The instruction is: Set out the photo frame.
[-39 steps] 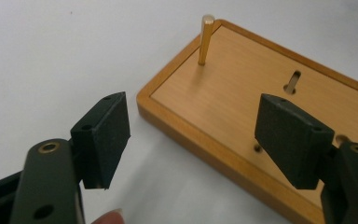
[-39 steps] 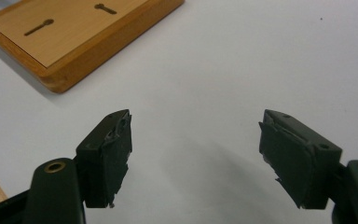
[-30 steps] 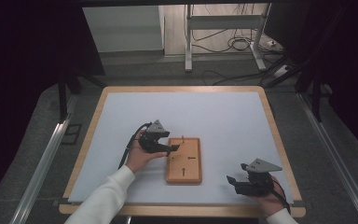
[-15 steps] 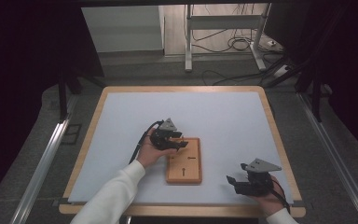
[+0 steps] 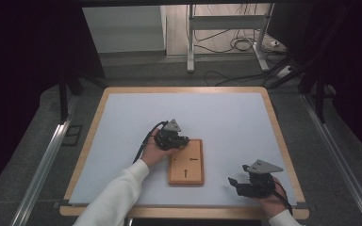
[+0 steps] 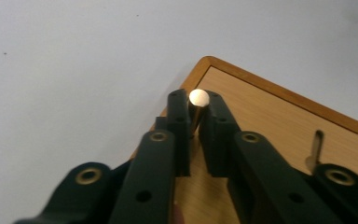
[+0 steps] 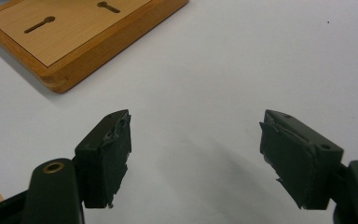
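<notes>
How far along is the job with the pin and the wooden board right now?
Done: the left gripper is shut on a small metal pin, above a corner of the wooden board. In hand: carrying it. Left: the board's keyhole slots look empty, and the right gripper sits open, idle.

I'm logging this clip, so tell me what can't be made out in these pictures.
- Peg, left gripper view: the jaws of the left gripper hide its shaft.
- Board, high view: slots too small to read; left gripper covers its near-left corner.
- Board, right gripper view: cut off by the top edge.
</notes>
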Demonstrator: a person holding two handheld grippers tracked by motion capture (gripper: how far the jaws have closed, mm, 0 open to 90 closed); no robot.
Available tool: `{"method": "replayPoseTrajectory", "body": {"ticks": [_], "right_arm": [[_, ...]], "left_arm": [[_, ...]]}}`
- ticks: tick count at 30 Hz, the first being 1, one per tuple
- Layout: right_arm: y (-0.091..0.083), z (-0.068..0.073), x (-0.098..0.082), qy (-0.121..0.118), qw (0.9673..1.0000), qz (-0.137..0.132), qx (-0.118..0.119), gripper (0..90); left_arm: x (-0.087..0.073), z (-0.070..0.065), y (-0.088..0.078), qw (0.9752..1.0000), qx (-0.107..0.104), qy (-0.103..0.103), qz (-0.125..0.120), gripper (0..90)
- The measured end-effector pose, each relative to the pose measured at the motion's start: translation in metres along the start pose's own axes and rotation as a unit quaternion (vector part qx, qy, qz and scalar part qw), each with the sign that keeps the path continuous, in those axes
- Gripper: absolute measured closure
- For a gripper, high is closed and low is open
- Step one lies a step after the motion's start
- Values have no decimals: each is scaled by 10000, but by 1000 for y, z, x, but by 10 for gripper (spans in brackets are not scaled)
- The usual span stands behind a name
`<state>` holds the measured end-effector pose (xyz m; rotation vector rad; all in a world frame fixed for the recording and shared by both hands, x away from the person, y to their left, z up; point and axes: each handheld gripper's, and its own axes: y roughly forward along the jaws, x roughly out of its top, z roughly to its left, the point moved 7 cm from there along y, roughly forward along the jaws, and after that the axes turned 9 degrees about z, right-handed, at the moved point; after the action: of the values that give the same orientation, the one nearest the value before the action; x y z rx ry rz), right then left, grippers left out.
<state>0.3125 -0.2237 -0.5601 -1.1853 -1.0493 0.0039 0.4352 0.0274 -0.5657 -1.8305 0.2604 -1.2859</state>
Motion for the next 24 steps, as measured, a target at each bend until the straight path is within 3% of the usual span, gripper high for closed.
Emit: {"method": "replayPoseTrajectory", "body": {"ticks": [6, 12, 24], "right_arm": [[-1, 4, 3, -74, 9999, -78, 21, 250], [-3, 23, 14, -660, 9976, -207, -23, 243], [5, 49, 30, -1368, 9901, -269, -158, 208]], "left_arm": [[1, 2, 0, 9997, -194, -99, 74, 845], [2, 3, 0, 9992, -295, -195, 171, 843], [3, 10, 0, 9963, -721, -388, 245, 830]]}}
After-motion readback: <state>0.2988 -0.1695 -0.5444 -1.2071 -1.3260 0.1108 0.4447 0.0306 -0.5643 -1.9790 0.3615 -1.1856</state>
